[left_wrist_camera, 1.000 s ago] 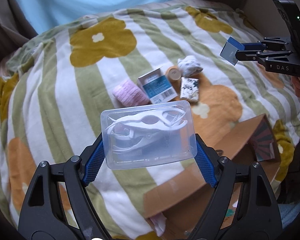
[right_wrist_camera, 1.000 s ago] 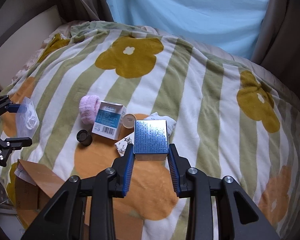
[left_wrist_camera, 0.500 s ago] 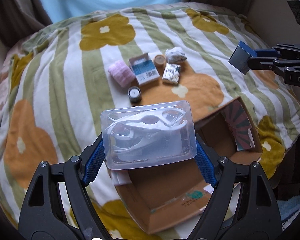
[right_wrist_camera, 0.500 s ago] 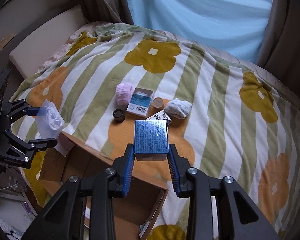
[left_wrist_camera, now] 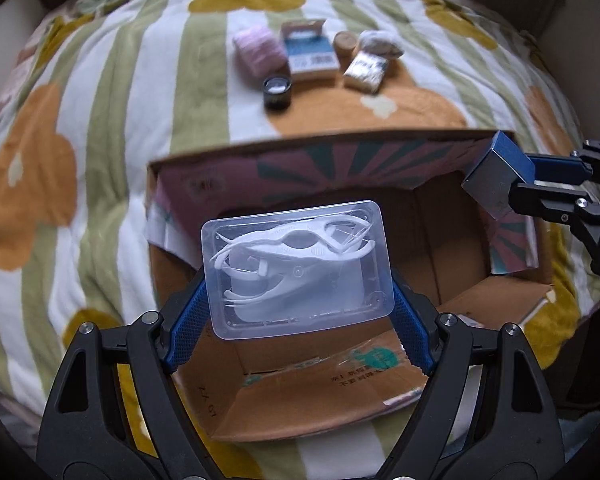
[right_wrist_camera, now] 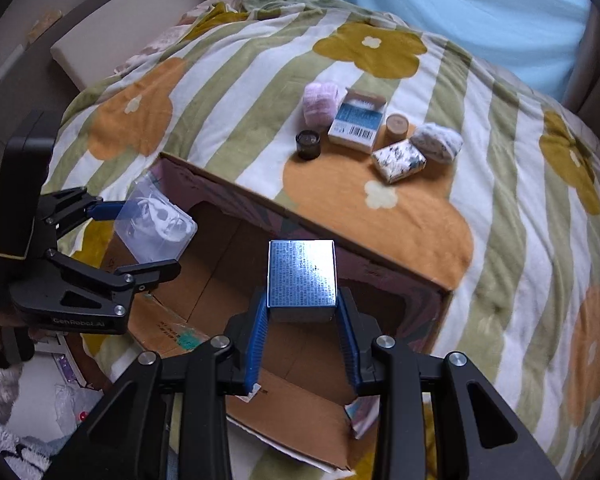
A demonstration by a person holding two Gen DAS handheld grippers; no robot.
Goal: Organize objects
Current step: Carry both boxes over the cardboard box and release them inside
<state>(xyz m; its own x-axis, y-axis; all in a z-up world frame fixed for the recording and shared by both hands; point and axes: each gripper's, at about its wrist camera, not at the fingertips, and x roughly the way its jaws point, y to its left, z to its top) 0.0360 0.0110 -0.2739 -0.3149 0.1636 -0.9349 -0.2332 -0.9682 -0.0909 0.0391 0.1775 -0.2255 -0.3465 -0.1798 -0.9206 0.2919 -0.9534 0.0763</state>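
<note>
the left gripper (left_wrist_camera: 298, 276) pinches a clear plastic case (left_wrist_camera: 297, 268) of white floss picks between its blue pads, one pad on each short side, and holds it above the open cardboard box (left_wrist_camera: 440, 240). the box's brown floor lies directly beyond and below the fingertips. to the right of this claw, over the box's right edge, the right gripper (left_wrist_camera: 516, 178) comes in from the side.

the right gripper (right_wrist_camera: 302, 308) clamps a small blue carton (right_wrist_camera: 302, 274) with fine print on its top face, pads pressed to its two long sides. it too hangs over the box (right_wrist_camera: 228, 280), near the middle of the opening; the left gripper (right_wrist_camera: 140, 240) and its case (right_wrist_camera: 156, 226) sit off to its left, above the box's far left corner.

ahead of both claws, past the box's far wall, a cluster rests on the striped flower blanket (right_wrist_camera: 500, 184): a pink roll (right_wrist_camera: 320, 104), a blue-and-white carton (right_wrist_camera: 358, 120), a small dark jar (right_wrist_camera: 308, 144), a tan cylinder (right_wrist_camera: 397, 126), a speckled packet (right_wrist_camera: 398, 160) and a pale bundle (right_wrist_camera: 438, 142), perhaps rolled socks; it is too blurred to be sure. the jar stands nearest the box.
</note>
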